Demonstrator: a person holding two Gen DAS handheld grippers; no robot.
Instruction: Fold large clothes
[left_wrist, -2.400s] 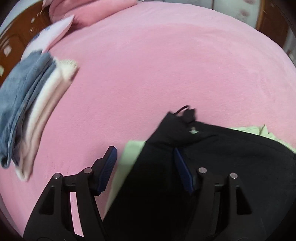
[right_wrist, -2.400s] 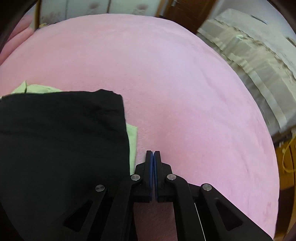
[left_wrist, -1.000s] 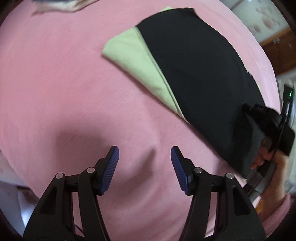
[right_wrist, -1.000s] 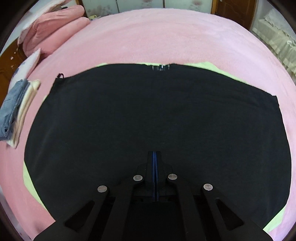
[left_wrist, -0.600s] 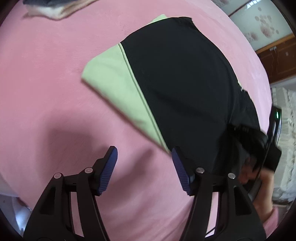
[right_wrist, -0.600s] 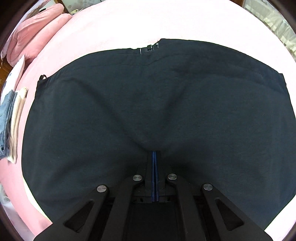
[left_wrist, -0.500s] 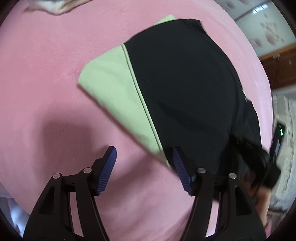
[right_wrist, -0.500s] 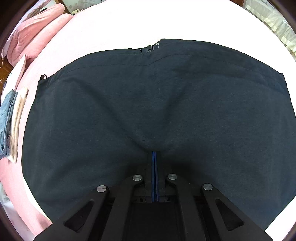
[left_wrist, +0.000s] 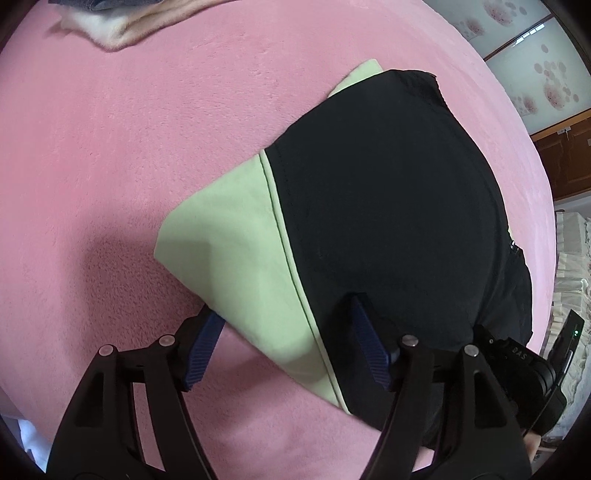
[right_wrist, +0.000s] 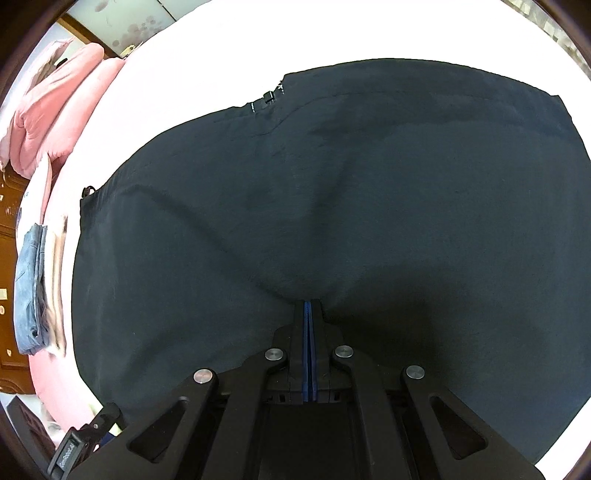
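A black garment (left_wrist: 388, 206) with a pale green lining (left_wrist: 236, 251) lies spread on a pink bed (left_wrist: 129, 110) — the green panel exposed along its near edge. The left gripper (left_wrist: 284, 339) hangs over that edge with its blue-padded fingers (left_wrist: 205, 341) released; they have just been opening wider, one pad over the pink cover, the other over the black cloth, neither pressing. The right gripper (right_wrist: 308, 314) has its fingers clenched on a bunched pleat of the black fabric — creases fan out from the tips. Folded jeans (right_wrist: 31, 288) sit on a pale stack near the bed's edge.
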